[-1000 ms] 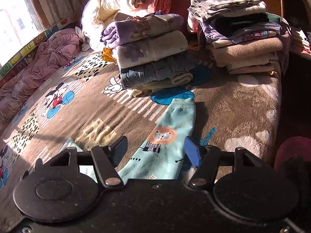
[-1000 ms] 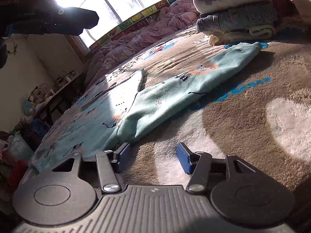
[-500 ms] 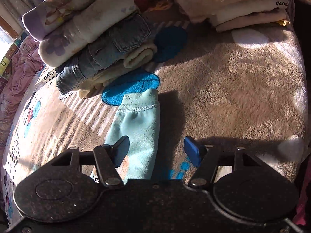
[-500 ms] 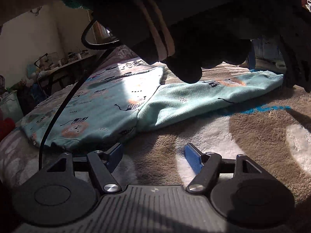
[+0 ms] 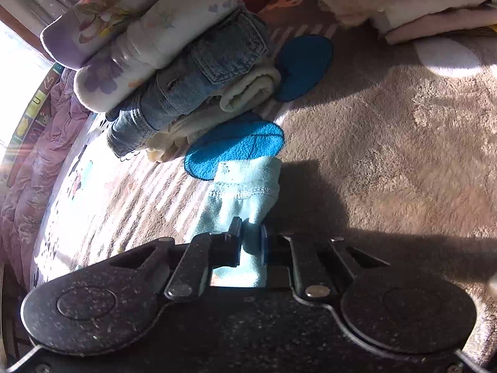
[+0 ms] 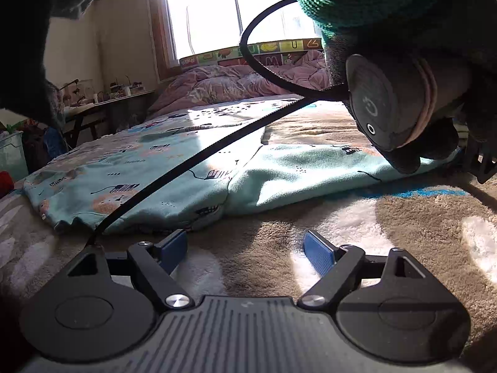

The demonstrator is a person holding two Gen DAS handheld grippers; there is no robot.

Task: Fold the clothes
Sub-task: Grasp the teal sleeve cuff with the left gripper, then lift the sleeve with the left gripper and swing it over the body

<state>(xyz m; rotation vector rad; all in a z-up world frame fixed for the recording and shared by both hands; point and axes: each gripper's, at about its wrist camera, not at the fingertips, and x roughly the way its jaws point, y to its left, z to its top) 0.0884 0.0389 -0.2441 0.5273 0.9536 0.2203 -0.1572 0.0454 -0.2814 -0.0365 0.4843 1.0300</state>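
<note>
Garment position: the light blue printed garment (image 6: 174, 168) lies flat on the brown plush blanket (image 5: 403, 143) of the bed; its sleeve (image 5: 245, 186) runs to the far end, cuff just short of a blue patch in the blanket.
Left gripper (image 5: 251, 242): jaws narrow, clamped on the sleeve a little behind the cuff; cloth bunches between the pads.
Right gripper (image 6: 245, 248): jaws wide and holding nothing, low over the blanket, just near of the garment's hem, not touching it.
Count, garments being folded: one.
Count, folded stacks: two in the left wrist view; one far left (image 5: 174, 62) with jeans in the middle, one far right (image 5: 419, 3), only partly in frame.
Count, grippers: two.
Other: a black cable (image 6: 186, 168) crosses over the garment; a pink quilt (image 6: 236, 77) lies far off under the window.
Change from half a second ago: the left jaws, then wide over the sleeve, have shut on it; the right jaws are unchanged.
</note>
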